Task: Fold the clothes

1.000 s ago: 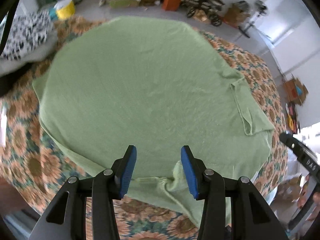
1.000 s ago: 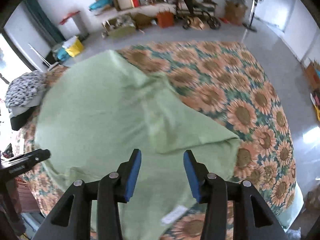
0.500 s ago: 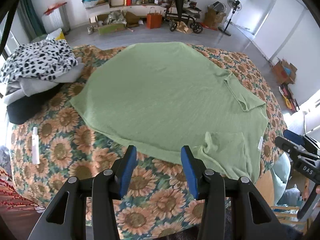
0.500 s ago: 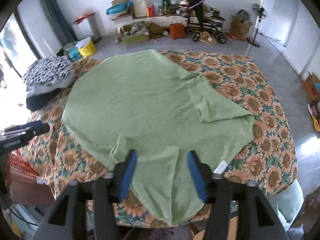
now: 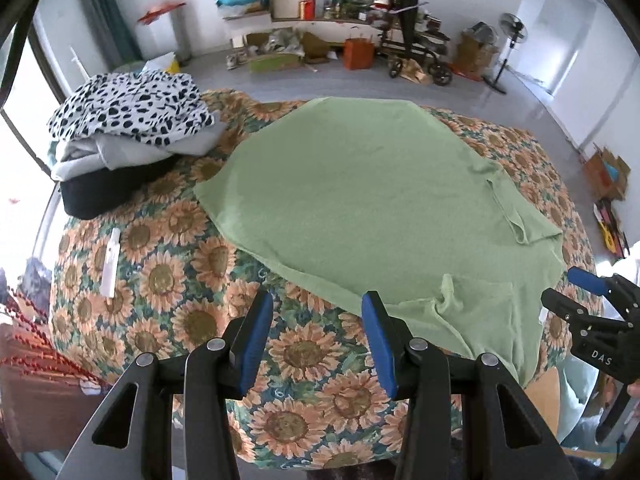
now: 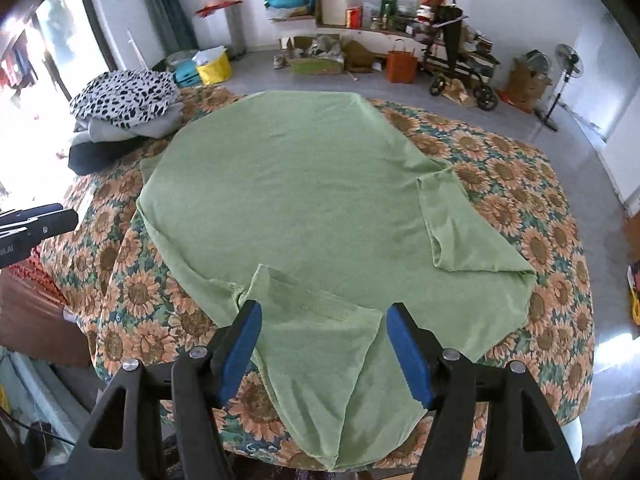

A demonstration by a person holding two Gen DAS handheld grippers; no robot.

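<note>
Since soft and light, green shirt (image 6: 304,200) likely to drape and slide, no stiffness; lies spread flat on sunflower bedspread (image 5: 168,272), near sleeve folded in, lower part hanging off the near edge. Best taken at hem corners or sleeve seam (image 6: 320,308), pinching both layers. Left gripper (image 5: 316,338) jaws parted, nothing between, hovering over bedspread beside the shirt edge. Right gripper (image 6: 322,350) jaws have just been opening, now wide, cloth beneath but not pinched. "DAS" readable on right gripper body in left view. Small white tag (image 5: 543,315) at shirt edge, unreadable. Spotted clothes pile (image 5: 132,120) at far left.
</note>
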